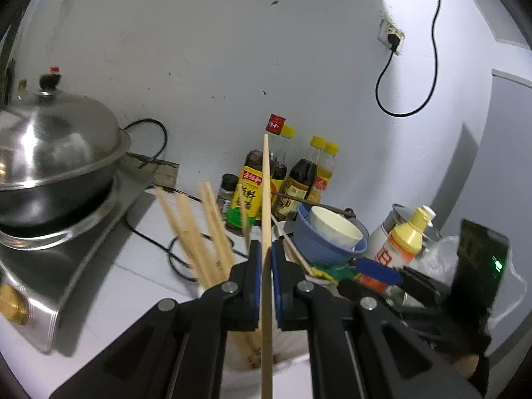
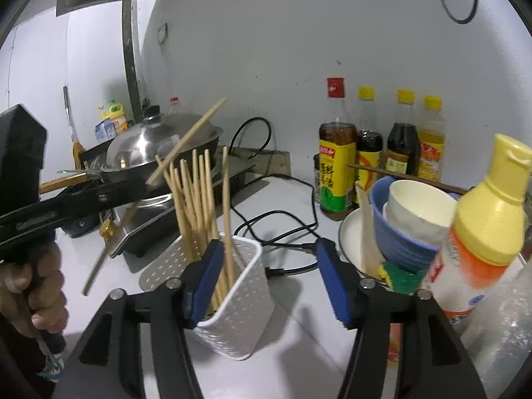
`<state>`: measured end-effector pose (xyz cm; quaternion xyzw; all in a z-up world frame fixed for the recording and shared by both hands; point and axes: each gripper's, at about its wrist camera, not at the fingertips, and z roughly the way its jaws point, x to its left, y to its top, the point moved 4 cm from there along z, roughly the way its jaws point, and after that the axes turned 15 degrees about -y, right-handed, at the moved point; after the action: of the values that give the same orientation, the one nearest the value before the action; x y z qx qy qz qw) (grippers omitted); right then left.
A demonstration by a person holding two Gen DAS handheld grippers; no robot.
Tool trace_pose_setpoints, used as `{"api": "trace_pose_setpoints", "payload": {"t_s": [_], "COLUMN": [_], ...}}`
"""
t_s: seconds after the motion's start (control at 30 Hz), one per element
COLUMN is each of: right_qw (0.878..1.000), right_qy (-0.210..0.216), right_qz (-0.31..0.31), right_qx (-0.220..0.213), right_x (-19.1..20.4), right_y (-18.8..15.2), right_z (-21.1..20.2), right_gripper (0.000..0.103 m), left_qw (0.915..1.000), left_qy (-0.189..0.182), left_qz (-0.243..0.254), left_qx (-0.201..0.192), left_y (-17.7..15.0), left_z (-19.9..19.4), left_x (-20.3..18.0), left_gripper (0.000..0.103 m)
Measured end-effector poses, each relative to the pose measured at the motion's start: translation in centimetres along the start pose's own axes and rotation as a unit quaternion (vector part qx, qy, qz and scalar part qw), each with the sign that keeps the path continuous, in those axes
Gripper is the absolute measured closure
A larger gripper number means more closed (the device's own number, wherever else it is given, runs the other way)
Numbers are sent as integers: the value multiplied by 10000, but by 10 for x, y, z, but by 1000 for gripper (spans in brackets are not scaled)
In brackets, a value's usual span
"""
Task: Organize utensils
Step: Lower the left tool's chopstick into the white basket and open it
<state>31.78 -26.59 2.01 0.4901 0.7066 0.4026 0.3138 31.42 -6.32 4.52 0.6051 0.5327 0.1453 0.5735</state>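
Observation:
My left gripper (image 1: pixel 265 246) is shut on a single pale wooden chopstick (image 1: pixel 266 193), which runs straight up between its blue pads. Just under it stands a white perforated holder (image 2: pixel 239 299) with several chopsticks (image 2: pixel 196 196) upright in it. In the right wrist view the left gripper (image 2: pixel 146 188) comes in from the left with its chopstick (image 2: pixel 186 139) slanting over the holder. My right gripper (image 2: pixel 268 246) is open just above the holder's near right side, and its pads press on nothing. My right gripper's blue pad (image 1: pixel 379 271) shows at the right of the left wrist view.
A wok with a steel lid (image 1: pixel 50 153) sits on a cooker at the left. Sauce bottles (image 2: pixel 337 166) line the wall. A blue bowl (image 2: pixel 399 239) holding a white cup, a yellow-capped bottle (image 2: pixel 485 226) and a black cable (image 2: pixel 282 226) crowd the right. One chopstick (image 2: pixel 96 266) lies on the counter.

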Motion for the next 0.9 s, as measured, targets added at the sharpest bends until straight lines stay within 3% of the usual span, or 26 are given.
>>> {"api": "trace_pose_setpoints", "payload": {"t_s": [0.2, 0.47, 0.77, 0.9], "right_qw": [9990, 9973, 9976, 9974], "right_qy": [69, 47, -172, -175], "right_qz": [403, 729, 665, 689], "right_qx": [-160, -123, -97, -87], "right_x": [-26, -47, -54, -55], "right_y": [1, -7, -11, -12], "right_z": [-3, 2, 4, 5], "right_gripper": [40, 40, 40, 40], "left_qw": [9991, 9923, 9896, 9895], "left_qy": [59, 641, 995, 993], "left_qz": [-374, -632, -66, -271], "left_qx": [-197, -847, -1032, -1016], "left_y": [6, 5, -13, -18], "left_z": [38, 51, 51, 50], "left_x": [7, 16, 2, 13], "left_gripper": [98, 98, 98, 98]}}
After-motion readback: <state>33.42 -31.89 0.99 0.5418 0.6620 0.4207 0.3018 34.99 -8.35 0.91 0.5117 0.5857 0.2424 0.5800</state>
